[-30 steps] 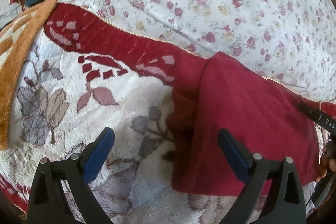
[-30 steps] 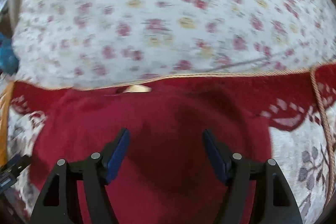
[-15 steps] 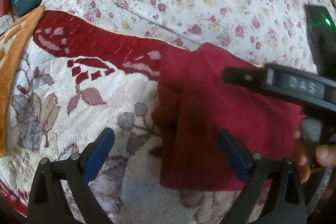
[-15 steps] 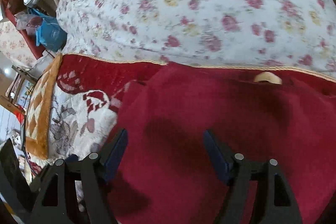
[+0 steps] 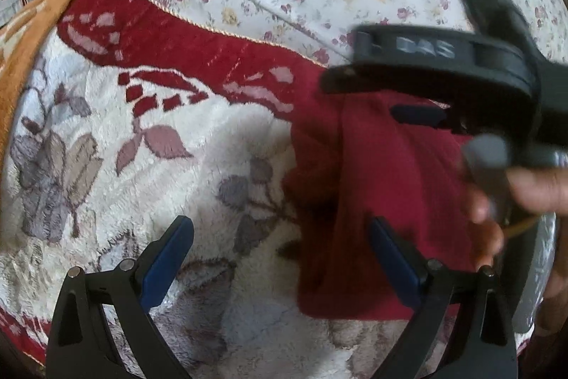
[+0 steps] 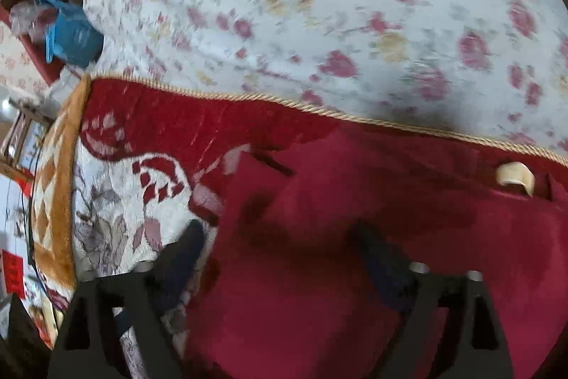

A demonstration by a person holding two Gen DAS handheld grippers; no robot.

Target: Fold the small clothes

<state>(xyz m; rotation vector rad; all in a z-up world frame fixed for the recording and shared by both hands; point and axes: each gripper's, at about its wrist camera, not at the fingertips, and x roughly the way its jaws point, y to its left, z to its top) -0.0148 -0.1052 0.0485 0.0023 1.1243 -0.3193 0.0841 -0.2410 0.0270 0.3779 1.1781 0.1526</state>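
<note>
Two grippers, jaws spread: left gripper empty above the plush blanket; right gripper, jaws just widening, over the folded red fleece garment.

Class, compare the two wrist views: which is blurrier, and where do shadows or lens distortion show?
Right wrist view: smeared throughout, floral sheet streaked, dark shadow on the red garment. Left wrist view: blanket sharp, only the right gripper and hand blur. Both bend at the rim.
</note>
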